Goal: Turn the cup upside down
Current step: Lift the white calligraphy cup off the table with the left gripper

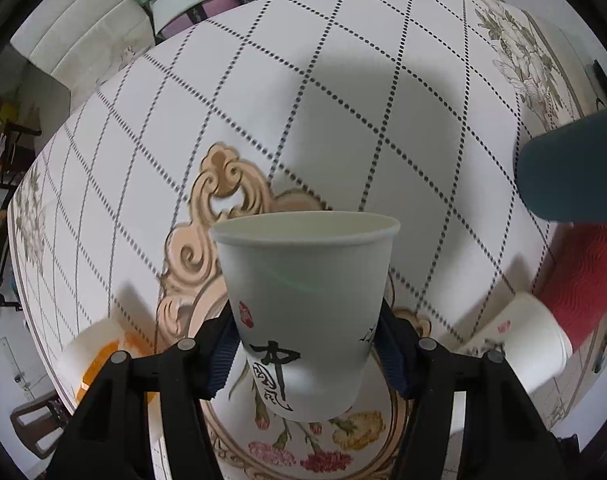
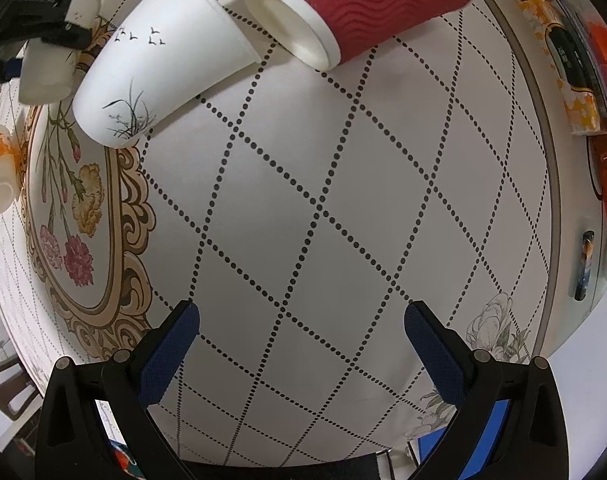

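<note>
My left tool (image 1: 307,344) clamps an upright white paper cup (image 1: 307,308) above the counter (image 1: 343,100); my right tool (image 2: 301,356) hovers, pads apart.

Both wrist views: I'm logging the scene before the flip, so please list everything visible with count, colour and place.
held paper cup: one, white with black calligraphy, upright, gripped low on its sides by the left gripper
bird-print cup: one, white with birds and grass, on the table beside the red one
ribbed cup: one, red with white rim, on the table, far right of the left view
orange-print cup: one, white and orange, near the table's left edge
dark cup: one, teal, right edge of the left view
table: one, white cloth with dotted diamonds and flowers
left gripper: black, blue pads, jaws closed on the cup
right gripper: black, blue pads, jaws apart, empty
</note>
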A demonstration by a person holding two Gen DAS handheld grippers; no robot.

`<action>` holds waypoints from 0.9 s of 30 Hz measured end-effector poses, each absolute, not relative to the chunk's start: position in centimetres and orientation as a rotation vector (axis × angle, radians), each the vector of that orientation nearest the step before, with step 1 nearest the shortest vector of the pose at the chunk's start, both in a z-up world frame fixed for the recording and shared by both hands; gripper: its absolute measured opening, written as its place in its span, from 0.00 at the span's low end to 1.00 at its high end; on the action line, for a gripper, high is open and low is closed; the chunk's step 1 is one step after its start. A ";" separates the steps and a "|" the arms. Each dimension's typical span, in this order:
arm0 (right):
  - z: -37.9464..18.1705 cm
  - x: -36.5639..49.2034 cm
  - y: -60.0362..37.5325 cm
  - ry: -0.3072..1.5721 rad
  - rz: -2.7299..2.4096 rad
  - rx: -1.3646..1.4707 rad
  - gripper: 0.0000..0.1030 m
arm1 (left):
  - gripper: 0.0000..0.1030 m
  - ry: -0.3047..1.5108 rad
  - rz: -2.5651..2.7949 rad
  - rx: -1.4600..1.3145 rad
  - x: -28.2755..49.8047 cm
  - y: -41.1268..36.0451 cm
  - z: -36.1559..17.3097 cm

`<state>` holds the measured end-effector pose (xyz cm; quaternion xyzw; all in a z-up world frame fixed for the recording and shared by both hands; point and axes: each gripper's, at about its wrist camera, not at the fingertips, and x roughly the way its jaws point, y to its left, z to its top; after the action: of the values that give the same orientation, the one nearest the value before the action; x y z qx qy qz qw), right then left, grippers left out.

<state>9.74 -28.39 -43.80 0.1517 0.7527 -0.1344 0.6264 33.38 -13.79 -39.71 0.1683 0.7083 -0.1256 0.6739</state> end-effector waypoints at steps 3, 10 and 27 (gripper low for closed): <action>-43.3 9.8 -28.1 1.720 -0.293 0.343 1.00 | 0.57 1.611 -0.279 0.358 31.9 -12.3 -38.8; -41.6 10.1 -26.6 1.705 -0.241 0.321 1.00 | 0.57 1.667 -0.256 0.293 26.4 -8.9 -37.4; -37.0 5.1 -21.5 1.687 -0.136 0.202 1.00 | 0.57 1.753 -0.192 0.156 13.4 -1.7 -36.8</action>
<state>5.07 -21.54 -36.96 0.0891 0.7450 -0.0600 0.6584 13.39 -1.70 -36.80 0.0680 0.7663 -0.0841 0.6333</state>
